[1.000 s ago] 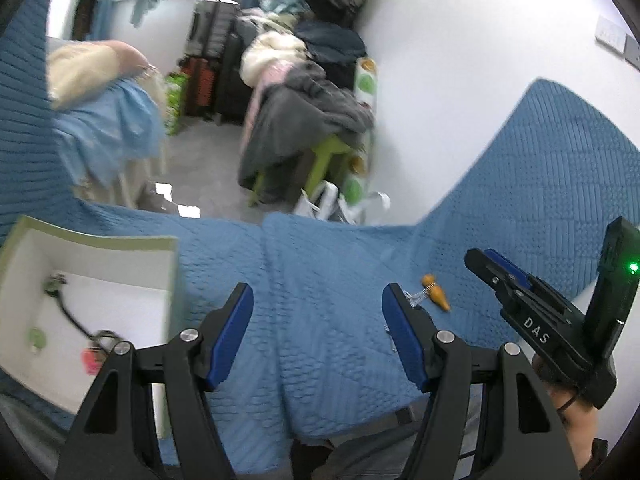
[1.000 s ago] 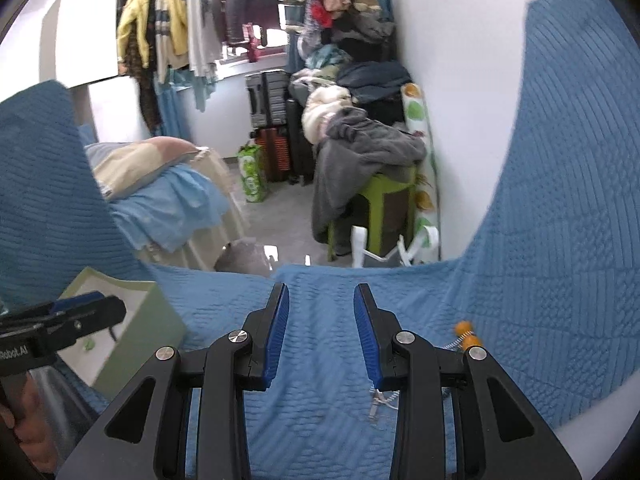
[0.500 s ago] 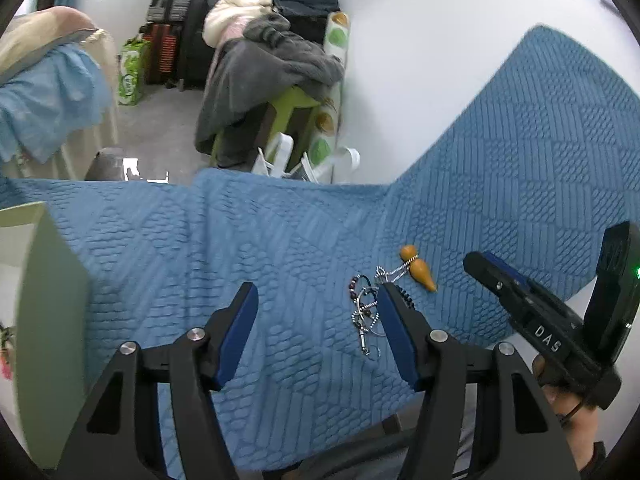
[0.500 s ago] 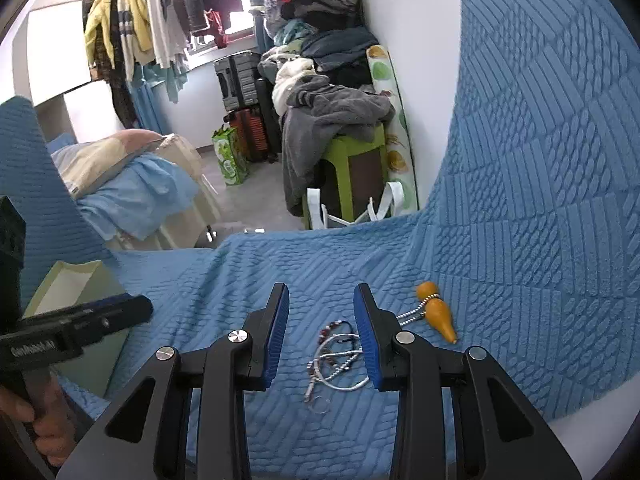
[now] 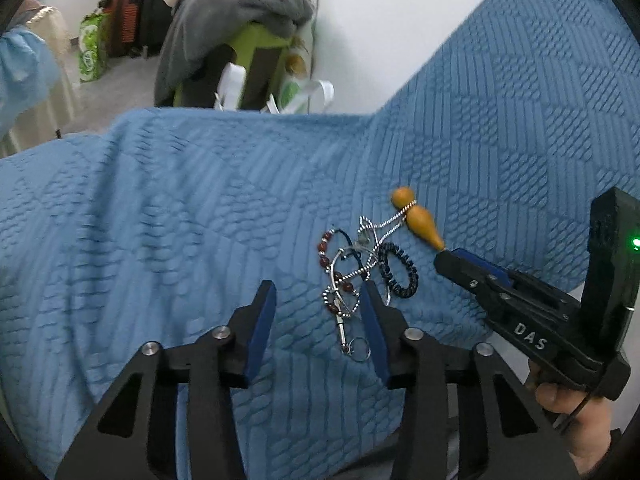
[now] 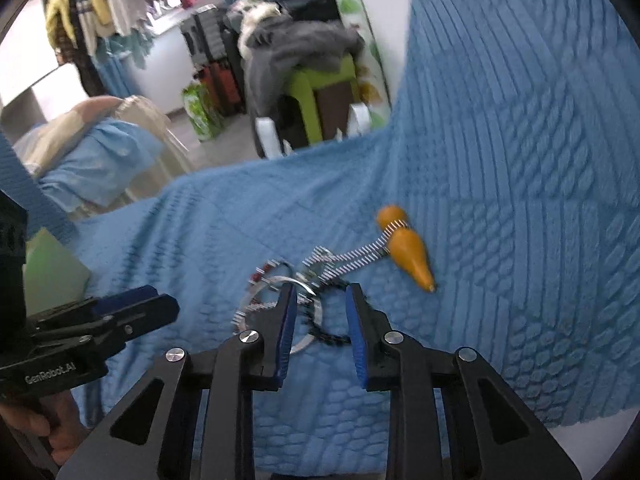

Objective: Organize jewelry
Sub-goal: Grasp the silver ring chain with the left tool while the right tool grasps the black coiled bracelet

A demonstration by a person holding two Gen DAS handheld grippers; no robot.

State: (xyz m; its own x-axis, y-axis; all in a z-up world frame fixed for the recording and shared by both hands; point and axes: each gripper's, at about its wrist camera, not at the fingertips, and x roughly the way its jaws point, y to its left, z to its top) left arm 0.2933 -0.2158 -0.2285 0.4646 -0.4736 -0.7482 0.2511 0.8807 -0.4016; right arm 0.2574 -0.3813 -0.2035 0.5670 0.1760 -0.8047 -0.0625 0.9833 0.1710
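Where legible, "DAS" on right tool (image 5: 444,258).

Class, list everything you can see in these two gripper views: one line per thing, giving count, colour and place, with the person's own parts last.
blanket: one, blue, textured, under everything.
gourd pendant: one, orange, on a silver chain, far right of the pile.
coiled ring: one, black, beside the chain.
bead bracelet: one, dark red, left in the pile.
stool: one, green, beyond the bed, under grey clothes.
box: one, pale green, left edge.
left gripper: black, blue fingers, closing, nothing pressed.
right gripper: black, blue fingers, closing around the ring, not pressing.
hand: one, holding the right gripper.
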